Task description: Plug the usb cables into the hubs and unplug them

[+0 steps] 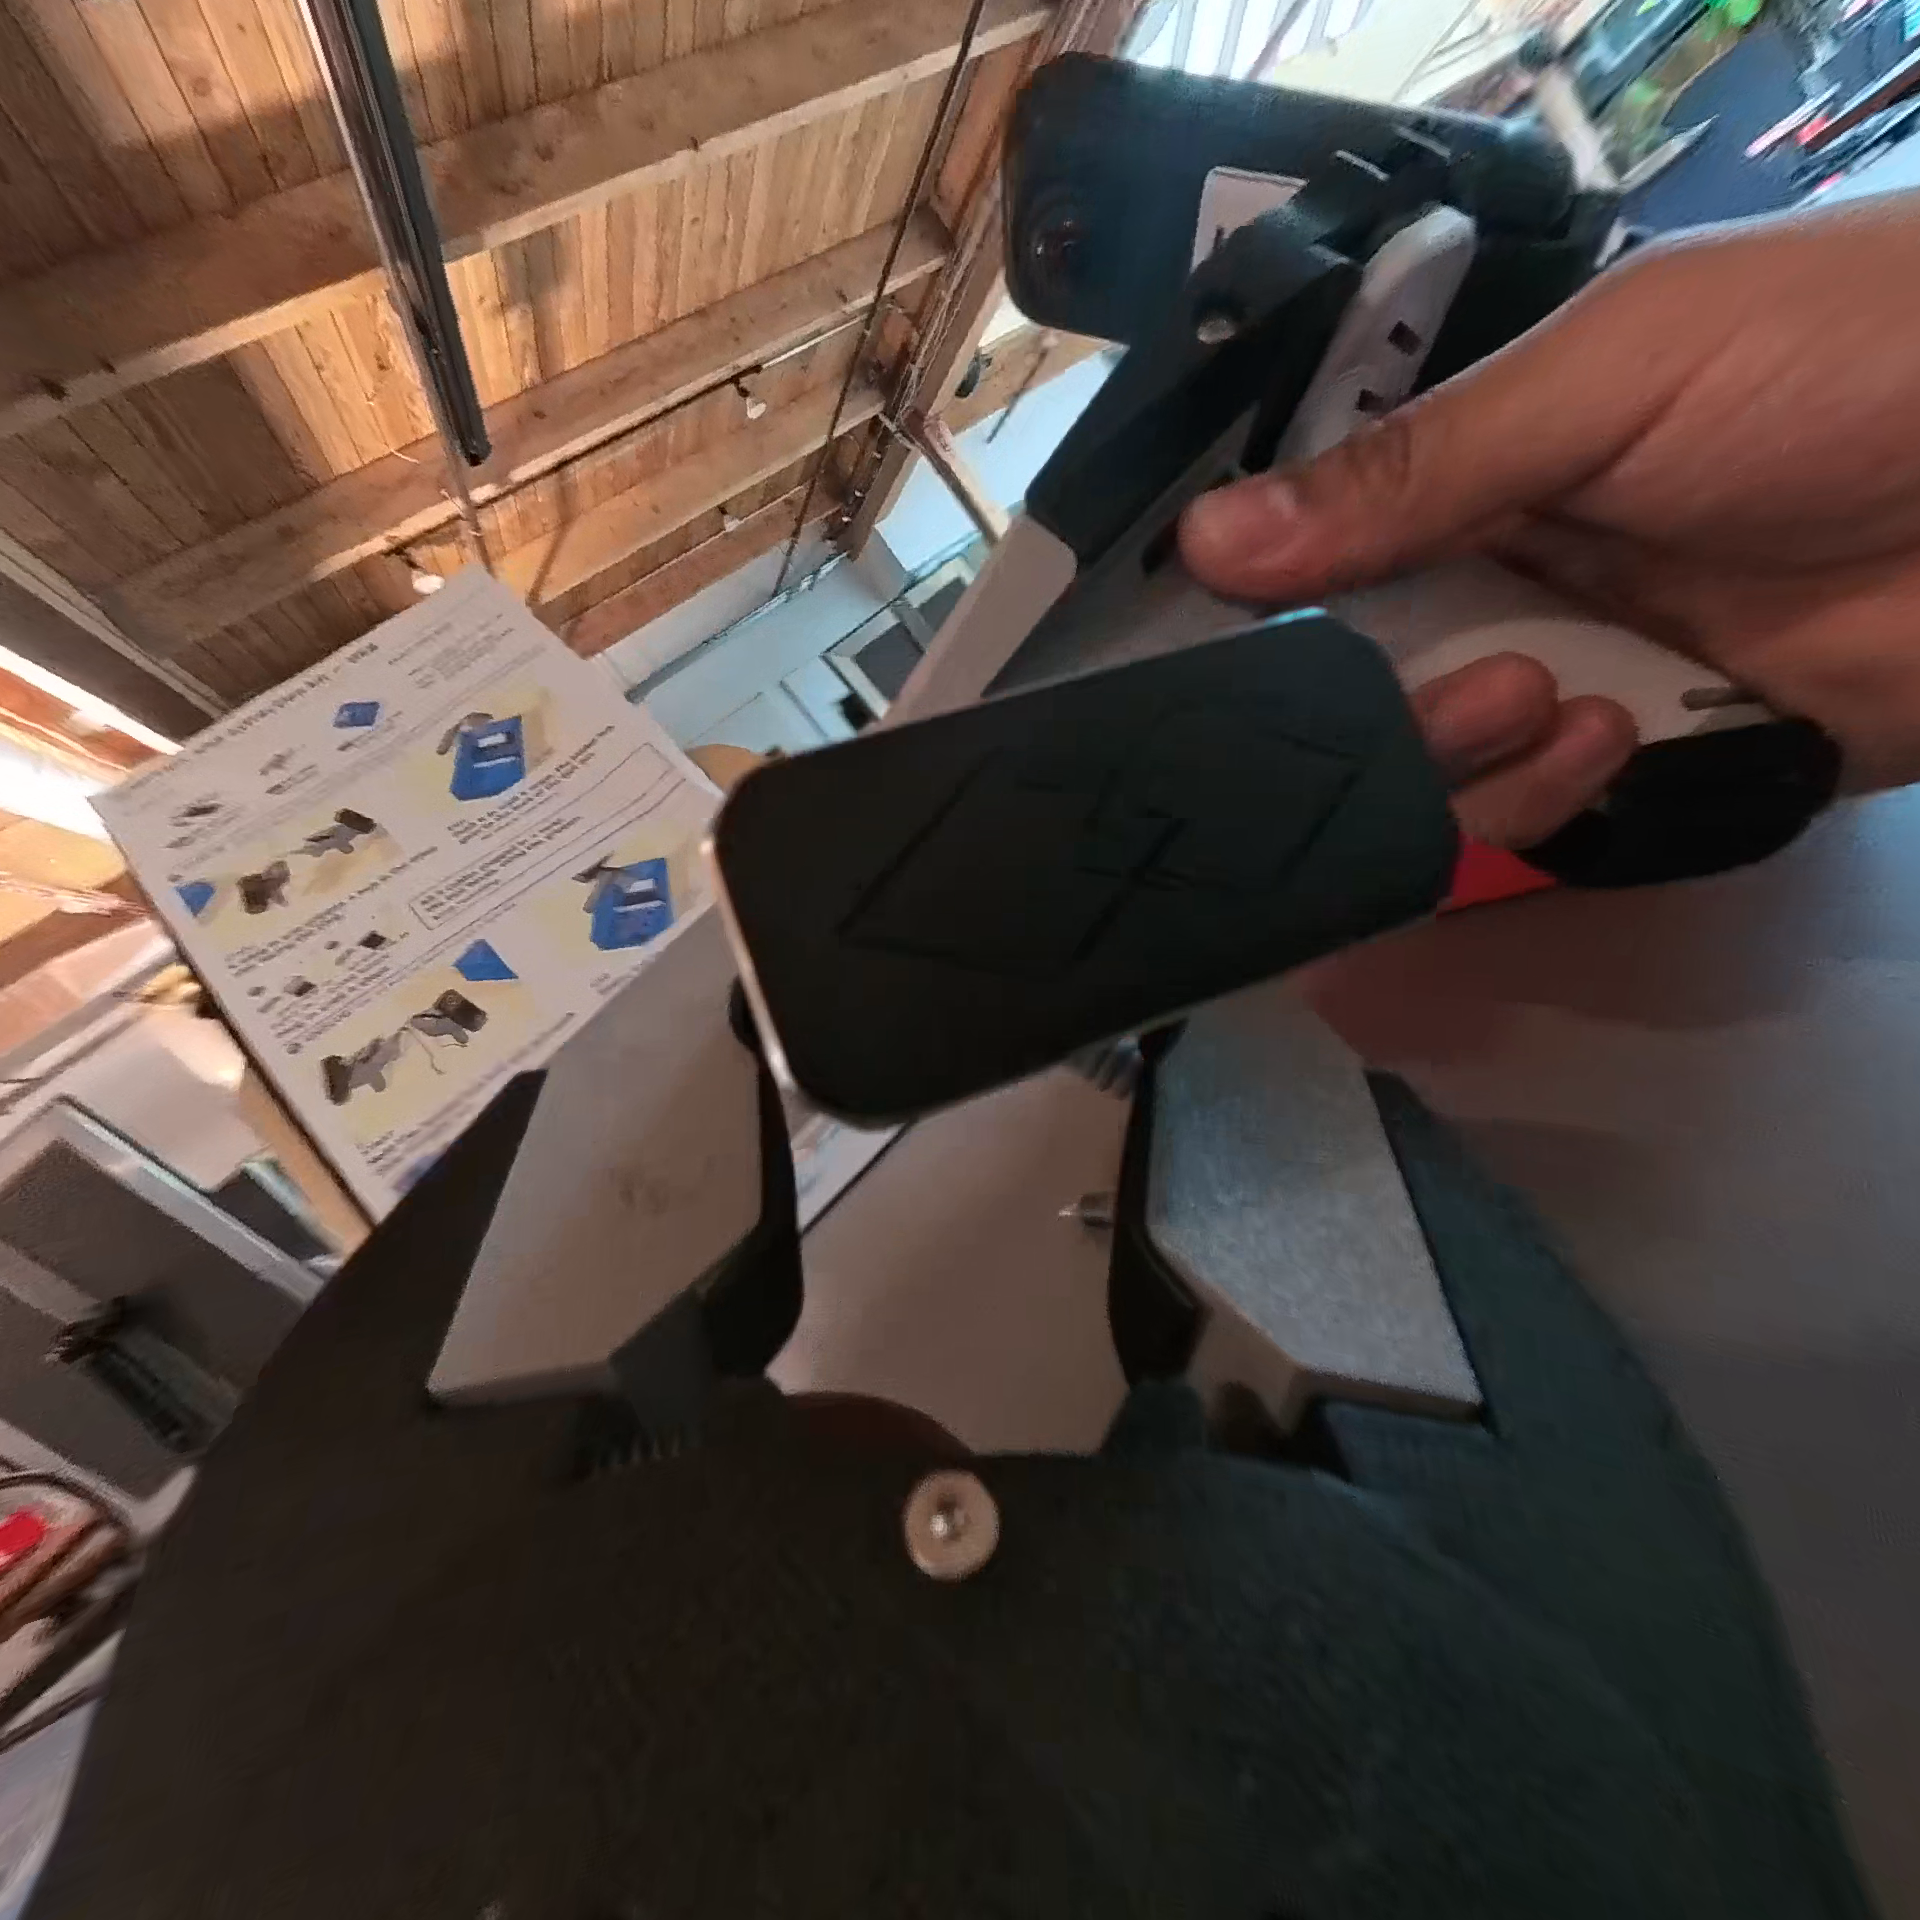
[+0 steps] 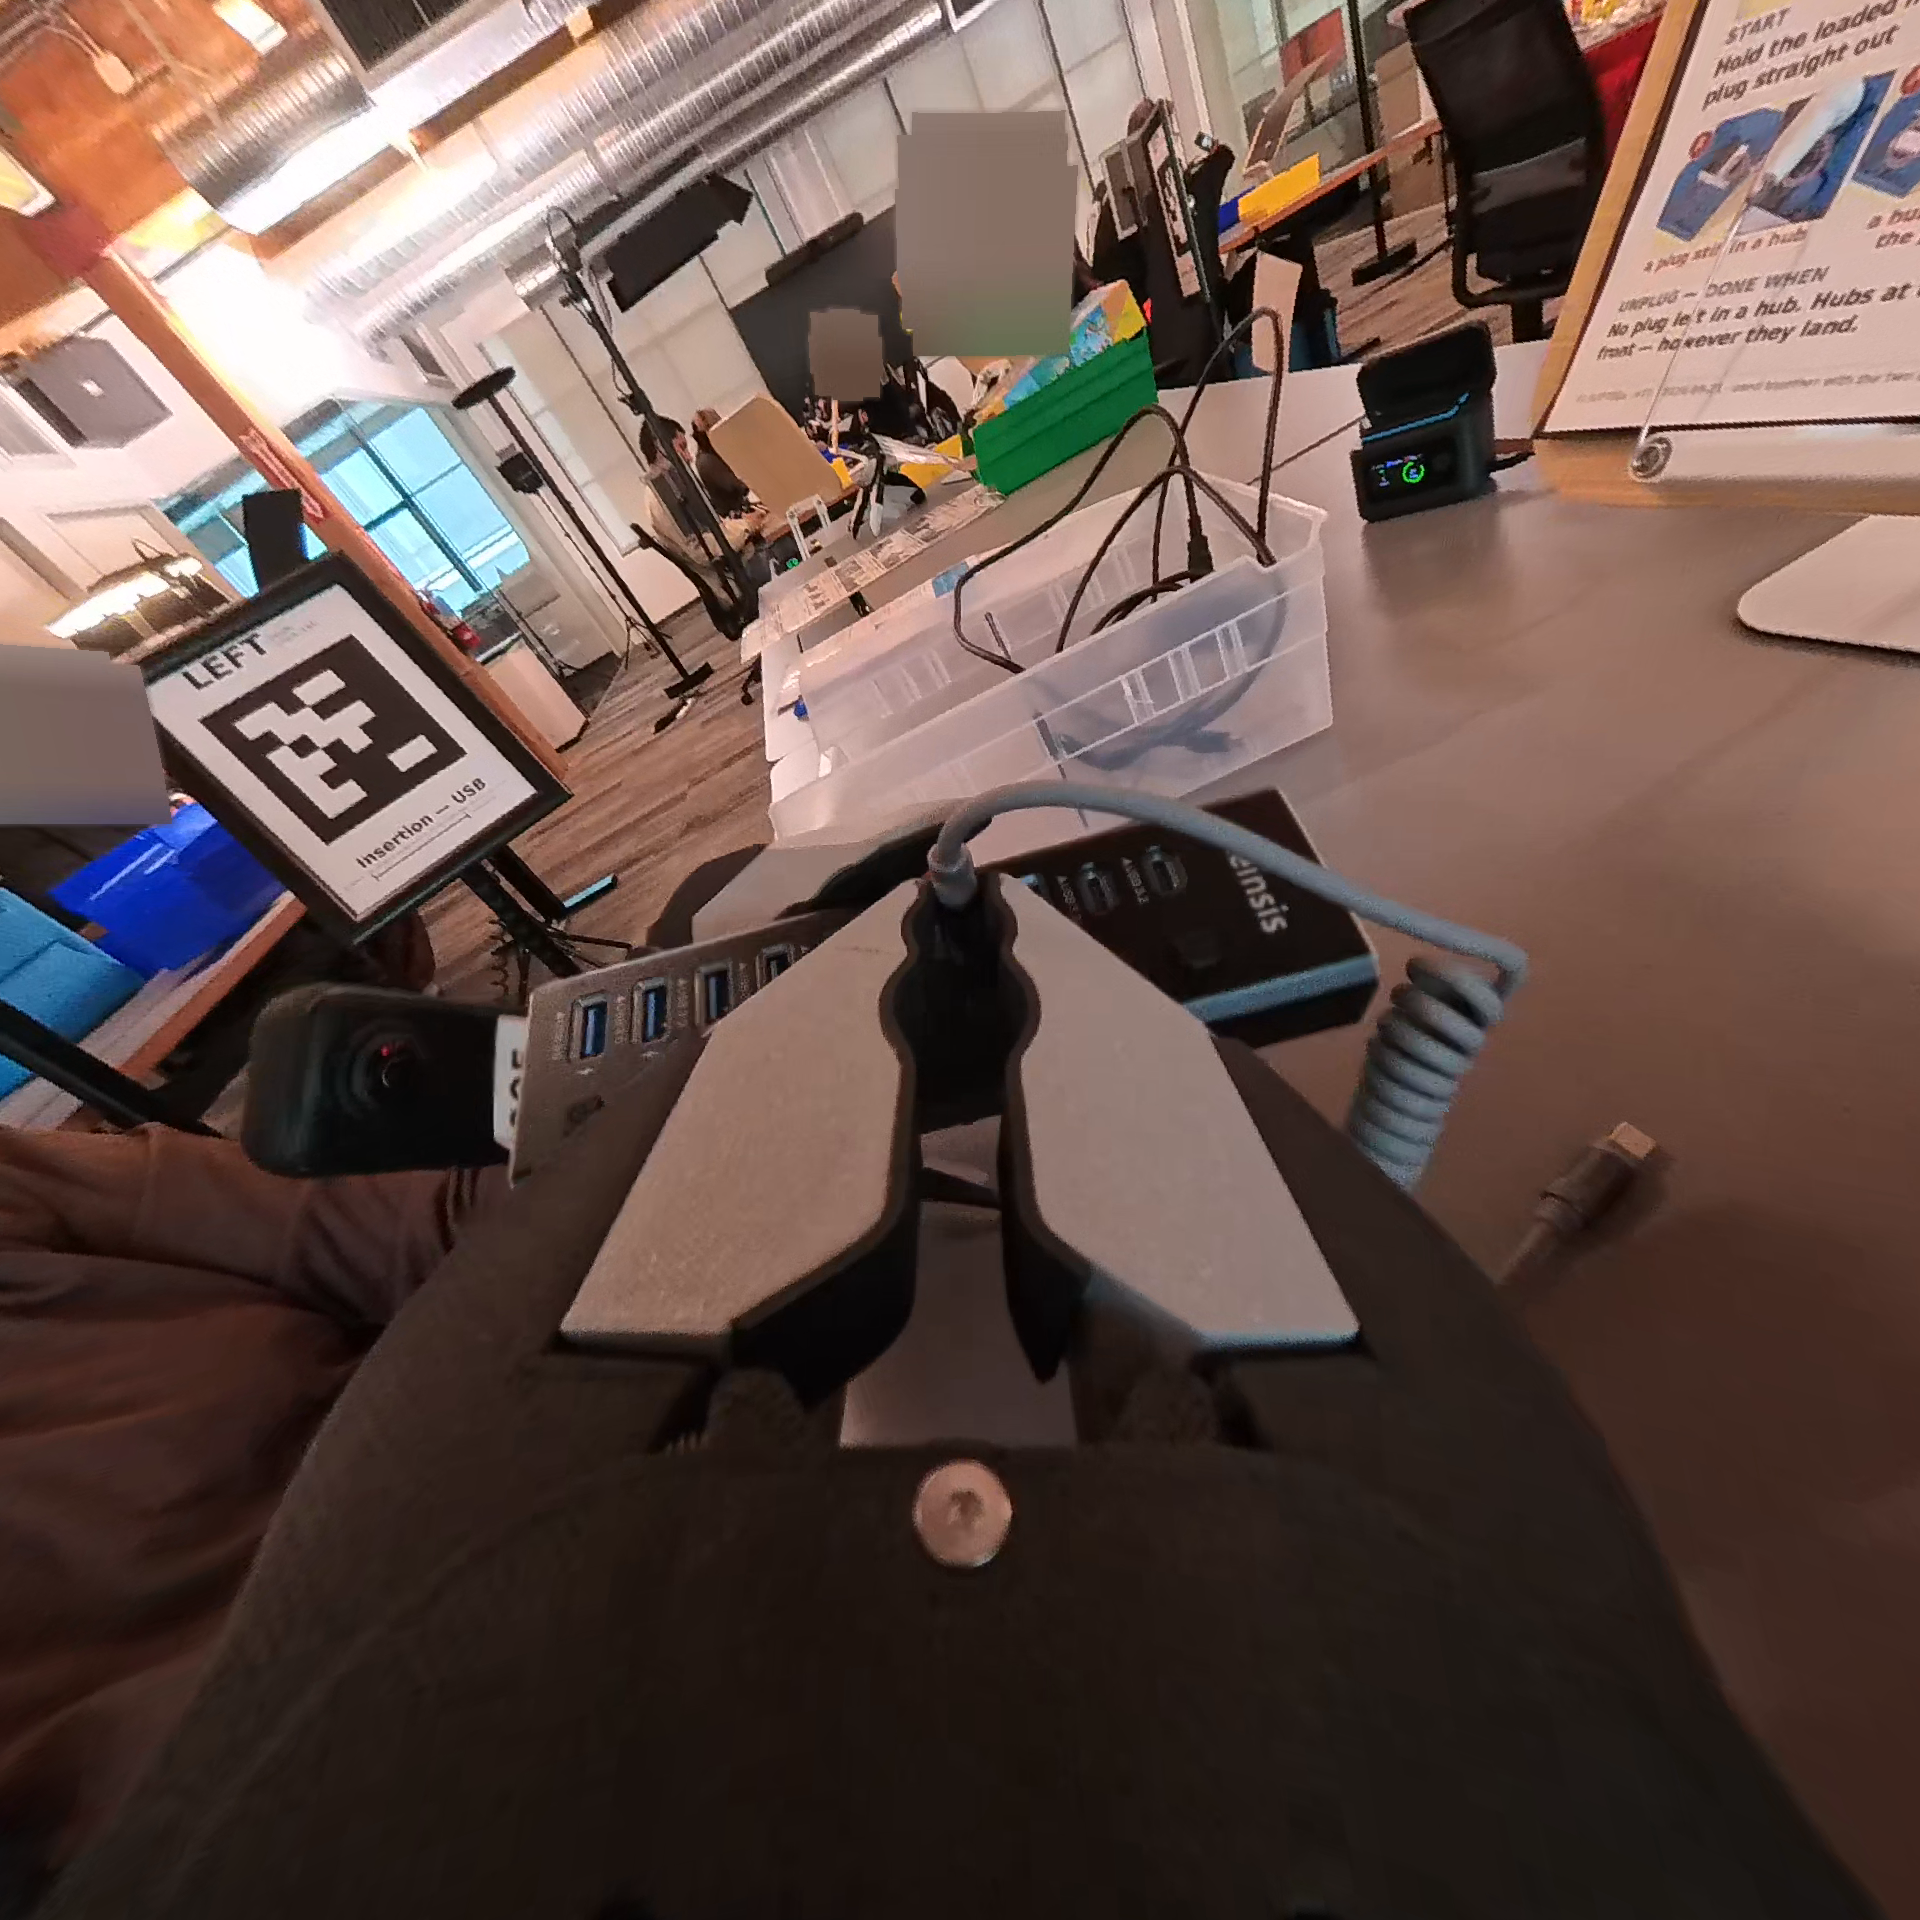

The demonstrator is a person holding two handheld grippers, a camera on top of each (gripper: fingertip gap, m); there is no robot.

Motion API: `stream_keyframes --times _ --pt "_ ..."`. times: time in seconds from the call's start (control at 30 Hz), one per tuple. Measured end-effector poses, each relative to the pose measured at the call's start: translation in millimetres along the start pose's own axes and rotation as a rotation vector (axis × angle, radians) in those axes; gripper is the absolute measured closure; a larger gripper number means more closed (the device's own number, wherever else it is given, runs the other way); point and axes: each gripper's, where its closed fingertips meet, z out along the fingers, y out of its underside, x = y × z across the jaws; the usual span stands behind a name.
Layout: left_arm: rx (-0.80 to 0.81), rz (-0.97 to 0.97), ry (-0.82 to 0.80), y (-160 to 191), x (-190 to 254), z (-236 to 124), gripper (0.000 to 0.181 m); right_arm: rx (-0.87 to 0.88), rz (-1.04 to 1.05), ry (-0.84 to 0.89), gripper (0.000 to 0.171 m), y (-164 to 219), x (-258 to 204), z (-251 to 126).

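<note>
Right gripper (image 2: 961, 914) jaws are pinching narrow on the plug end of a grey coiled cable (image 2: 1423, 1049), so the plug is sitting between the fingertips, pointing ahead toward the hubs. The grey hub (image 2: 665, 1013) with blue ports is being held up by the left gripper (image 1: 935, 1049), jaws spread around its black-faced body, likely to steady it for insertion. A black hub (image 2: 1226, 914) is lying on the worktop (image 2: 1662, 831) just behind. The cable's free plug (image 2: 1579, 1195) is resting loose on the worktop to the right. Spare dark cables are sitting in a clear bin (image 2: 1091, 665) farther back, out of the way. Right hand (image 1: 1662, 499) is gripping its tool.
</note>
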Motion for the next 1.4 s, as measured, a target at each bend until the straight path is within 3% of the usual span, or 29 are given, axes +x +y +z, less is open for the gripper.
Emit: stream_keyframes --times 0.03,0.17,0.6,1.0,1.3,1.4 --pt "-0.002 0.037 -0.027 -1 -2 0 0.111 0.009 0.002 -0.008 0.165 -1 -1 0" --pt "0.041 0.093 -0.148 -12 -16 -7 0.113 0.04 0.001 0.019 0.165 -4 2 -2" --pt "-0.041 -0.066 -0.056 12 -13 2 0.115 0.05 -0.01 0.022 0.165 -5 -2 0" --pt "-0.006 0.018 -0.084 -4 -19 -7 0.115 0.065 -0.02 -0.036 0.165 -3 -9 7" --pt "-0.019 -0.005 -0.067 -1 -19 -7 0.115 0.0 -0.074 0.042 0.15 6 3 11" --pt "-0.02 0.003 -0.053 0 -16 -6 0.115 0.013 -0.017 -0.019 0.143 7 2 14"
